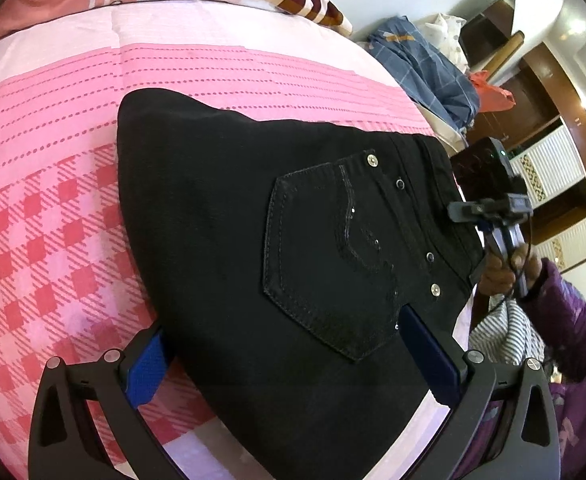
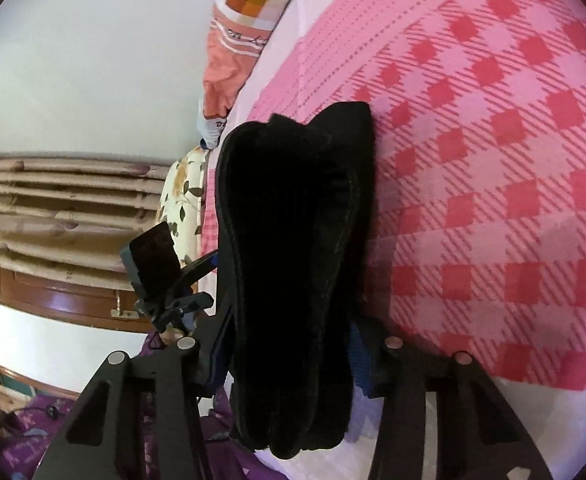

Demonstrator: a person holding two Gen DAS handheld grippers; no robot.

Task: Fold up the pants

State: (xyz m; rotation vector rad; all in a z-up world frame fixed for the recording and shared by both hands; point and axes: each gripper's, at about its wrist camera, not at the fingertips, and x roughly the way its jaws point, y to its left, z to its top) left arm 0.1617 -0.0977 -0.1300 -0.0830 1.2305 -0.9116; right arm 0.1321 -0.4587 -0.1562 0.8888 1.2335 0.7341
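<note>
Right hand-held gripper (image 2: 289,364) clamps pants (image 2: 293,280) edge-on.

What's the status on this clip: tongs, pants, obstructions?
Left tongs open, straddling folded black denim pants. Right tongs shut on pants' stacked edge. Pants on pink checked bedsheet. Nothing blocking.

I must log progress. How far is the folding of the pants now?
Done: the black pants lie on the pink bedsheet already folded into a thick stack, back pocket on top. In hand: both grippers straddle the stack; the left gripper is wide open, and the right gripper holds the layered edge between its fingers. Left: perhaps one more fold or tidying; I cannot tell which.
</note>
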